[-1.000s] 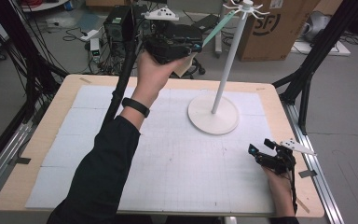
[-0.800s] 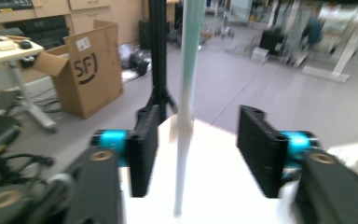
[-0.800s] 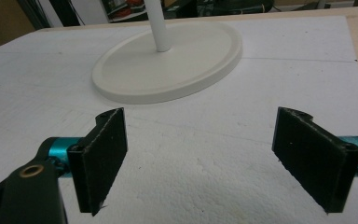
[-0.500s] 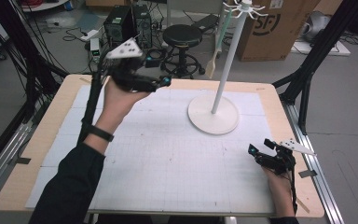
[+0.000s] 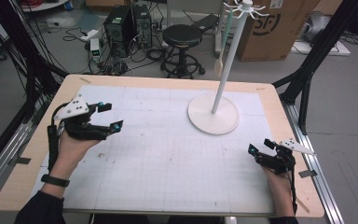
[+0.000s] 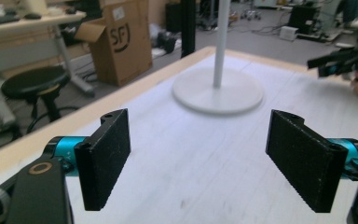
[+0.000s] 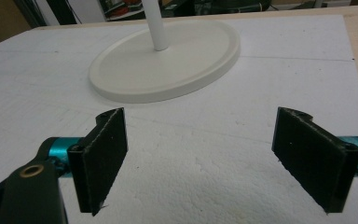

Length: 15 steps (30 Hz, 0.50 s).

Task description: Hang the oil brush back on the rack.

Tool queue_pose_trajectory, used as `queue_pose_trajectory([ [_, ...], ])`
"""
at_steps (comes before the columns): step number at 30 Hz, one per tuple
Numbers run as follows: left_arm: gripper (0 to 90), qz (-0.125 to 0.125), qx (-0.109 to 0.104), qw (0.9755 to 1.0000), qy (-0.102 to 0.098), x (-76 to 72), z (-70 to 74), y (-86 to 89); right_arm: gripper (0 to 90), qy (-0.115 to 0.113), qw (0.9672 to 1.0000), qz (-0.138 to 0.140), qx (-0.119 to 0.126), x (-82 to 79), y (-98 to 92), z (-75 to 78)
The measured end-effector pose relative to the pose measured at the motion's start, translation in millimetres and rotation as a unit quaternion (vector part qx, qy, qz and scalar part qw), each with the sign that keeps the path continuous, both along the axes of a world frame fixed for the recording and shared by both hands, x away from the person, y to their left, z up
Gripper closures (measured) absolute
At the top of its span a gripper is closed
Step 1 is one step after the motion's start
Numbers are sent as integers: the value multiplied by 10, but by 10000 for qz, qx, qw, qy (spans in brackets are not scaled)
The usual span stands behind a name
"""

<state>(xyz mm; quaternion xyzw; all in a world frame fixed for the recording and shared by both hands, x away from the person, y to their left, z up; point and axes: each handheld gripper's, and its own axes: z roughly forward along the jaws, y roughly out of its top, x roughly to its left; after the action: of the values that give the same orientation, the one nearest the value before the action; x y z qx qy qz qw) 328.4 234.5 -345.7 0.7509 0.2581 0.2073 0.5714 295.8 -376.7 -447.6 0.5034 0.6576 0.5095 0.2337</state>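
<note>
Left hand-held gripper (image 5: 106,116) is hovering over the desk's (image 5: 168,158) left side, jaws spread wide with nothing between them. Right hand-held gripper (image 5: 260,150) is sitting low near the right edge, its jaws likewise parted and empty. Between them, toward the far side, a white stand (image 5: 213,114) is rising from its round base, a pale spoon-like utensil (image 5: 219,65) dangling from its top hooks.

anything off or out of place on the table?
Nothing stands out. The white stand sits upright on the mat, a spoon-like utensil hanging from its top. Left gripper and right gripper are both open and hold nothing. No spills or damage.
</note>
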Motion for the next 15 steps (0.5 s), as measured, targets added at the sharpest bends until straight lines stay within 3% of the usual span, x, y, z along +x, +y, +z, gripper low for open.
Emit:
queue_pose_trajectory([
  [3,223,165,-21,9998,80,-79,-217,163,173,11,10000,-2,-16,-3,4,1],
  [8,223,319,-165,9992,196,-153,-464,330,173,33,10000,-22,-30,-5,10,2],
  [15,223,403,-239,9984,318,-211,-634,449,173,18,10000,-25,-35,-3,12,2],
])
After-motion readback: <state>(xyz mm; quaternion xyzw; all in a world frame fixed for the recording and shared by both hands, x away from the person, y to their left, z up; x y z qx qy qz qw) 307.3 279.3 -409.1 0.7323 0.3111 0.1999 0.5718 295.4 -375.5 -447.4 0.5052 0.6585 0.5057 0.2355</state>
